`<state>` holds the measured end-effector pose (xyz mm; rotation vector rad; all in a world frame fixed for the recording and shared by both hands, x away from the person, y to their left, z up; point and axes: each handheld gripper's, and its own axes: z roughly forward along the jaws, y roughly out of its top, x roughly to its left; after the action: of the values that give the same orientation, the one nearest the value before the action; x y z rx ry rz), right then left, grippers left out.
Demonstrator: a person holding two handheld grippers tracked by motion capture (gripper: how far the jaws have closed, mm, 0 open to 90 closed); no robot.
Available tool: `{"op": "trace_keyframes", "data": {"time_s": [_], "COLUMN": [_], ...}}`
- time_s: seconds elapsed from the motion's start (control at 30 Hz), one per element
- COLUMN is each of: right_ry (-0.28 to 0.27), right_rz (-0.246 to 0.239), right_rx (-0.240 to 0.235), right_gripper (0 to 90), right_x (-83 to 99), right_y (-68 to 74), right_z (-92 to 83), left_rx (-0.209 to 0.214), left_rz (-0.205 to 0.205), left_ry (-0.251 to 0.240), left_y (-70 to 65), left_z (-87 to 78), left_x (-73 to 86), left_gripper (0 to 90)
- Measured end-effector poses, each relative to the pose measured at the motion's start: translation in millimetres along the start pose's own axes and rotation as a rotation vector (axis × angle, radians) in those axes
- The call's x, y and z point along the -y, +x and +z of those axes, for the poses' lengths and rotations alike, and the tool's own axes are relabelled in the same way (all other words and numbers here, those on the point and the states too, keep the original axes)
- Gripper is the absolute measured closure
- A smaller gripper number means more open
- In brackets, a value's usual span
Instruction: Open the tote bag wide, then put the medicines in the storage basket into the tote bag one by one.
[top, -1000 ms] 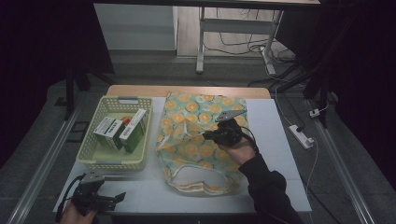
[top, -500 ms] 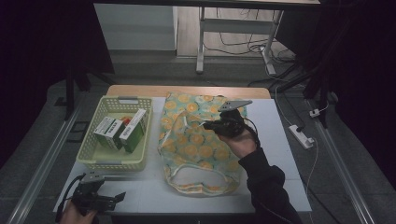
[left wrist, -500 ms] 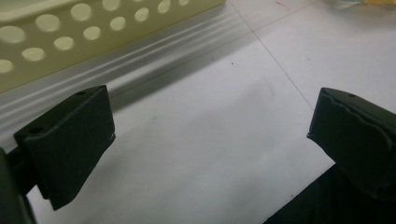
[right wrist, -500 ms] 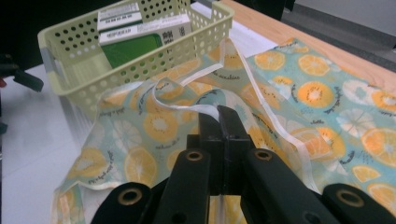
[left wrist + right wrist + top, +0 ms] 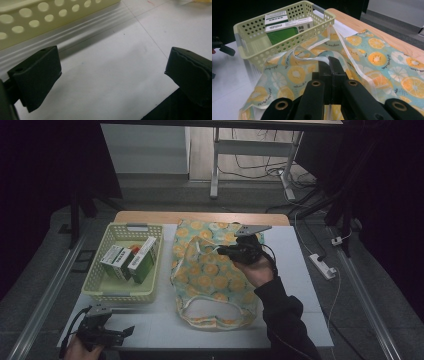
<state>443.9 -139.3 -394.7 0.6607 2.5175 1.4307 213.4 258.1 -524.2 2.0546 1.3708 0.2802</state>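
A cloth bag [image 5: 210, 275] printed with orange slices lies on the white table, its mouth toward the near edge. My right gripper [image 5: 226, 251] hovers over the bag's upper half, shut on a white handle strap [image 5: 312, 58] that it holds lifted, with the cloth bunched beneath. In the right gripper view the jaws [image 5: 329, 62] meet on that strap. My left gripper [image 5: 125, 332] rests at the near left corner of the table, and its jaws [image 5: 112, 65] stand wide open over bare table beside the basket [image 5: 37, 20].
A pale yellow perforated basket [image 5: 100, 292] stands left of the bag, holding green and white boxes [image 5: 131, 260]; the bag's edge touches the basket [image 5: 287, 45]. A power strip [image 5: 322, 266] lies on the floor to the right. The table's wooden far edge [image 5: 200, 217] runs behind the bag.
My right gripper has risen a little with the strap in it, pulling the bag's upper cloth up and bunching it. The left gripper has stayed where it was.
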Motion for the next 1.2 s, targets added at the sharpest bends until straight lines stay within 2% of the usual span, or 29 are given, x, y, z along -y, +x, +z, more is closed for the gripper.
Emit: {"op": "trace_keyframes", "data": {"time_s": [0.83,0.9,1.0,1.2], "right_ry": [-0.016,-0.016,-0.017,-0.013], "right_rz": [0.0,0.002,0.004,0.002], "right_rx": [-0.002,-0.001,-0.001,-0.007], "right_gripper": [89.9,89.9,89.9,89.9], "right_x": [3.3,3.6,4.1,5.0], "right_y": [-1.3,-1.6,-1.8,-1.2], "right_z": [-3.2,-3.3,-3.4,-3.0], "left_rx": [-0.014,-0.009,0.023,0.016], "left_rz": [-0.031,-0.035,-0.047,-0.041], "left_ry": [-0.032,-0.038,-0.062,-0.071], "left_y": [1.5,2.0,3.4,2.9], "left_z": [-3.3,-4.3,-6.0,-8.4], "left_x": [1.2,1.3,1.4,0.2], "left_gripper": [0.0,0.0,0.0,0.0]}}
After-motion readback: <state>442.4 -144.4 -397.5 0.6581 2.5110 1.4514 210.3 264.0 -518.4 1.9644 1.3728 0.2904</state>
